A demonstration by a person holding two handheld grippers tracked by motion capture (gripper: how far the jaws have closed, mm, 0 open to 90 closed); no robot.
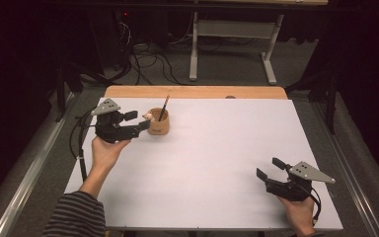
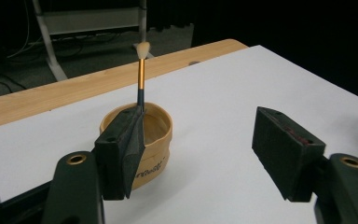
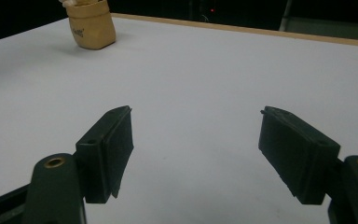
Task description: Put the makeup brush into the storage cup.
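Observation:
A small tan wooden cup stands on the white tabletop at the far left. A paintbrush stands in it, bristles up. Something pale sits at the cup's near-left rim; I cannot tell what it is. My left gripper is open just left of the cup, nothing between its pads. In the left gripper view the cup and brush sit behind the left jaw of the left gripper. My right gripper rests open at the near right, and the right gripper has bare table ahead, the cup far off.
A strip of bare wood runs along the table's far edge. Beyond it, on the floor, are a white desk frame and loose cables. The tabletop's near edge lies just under both hands.

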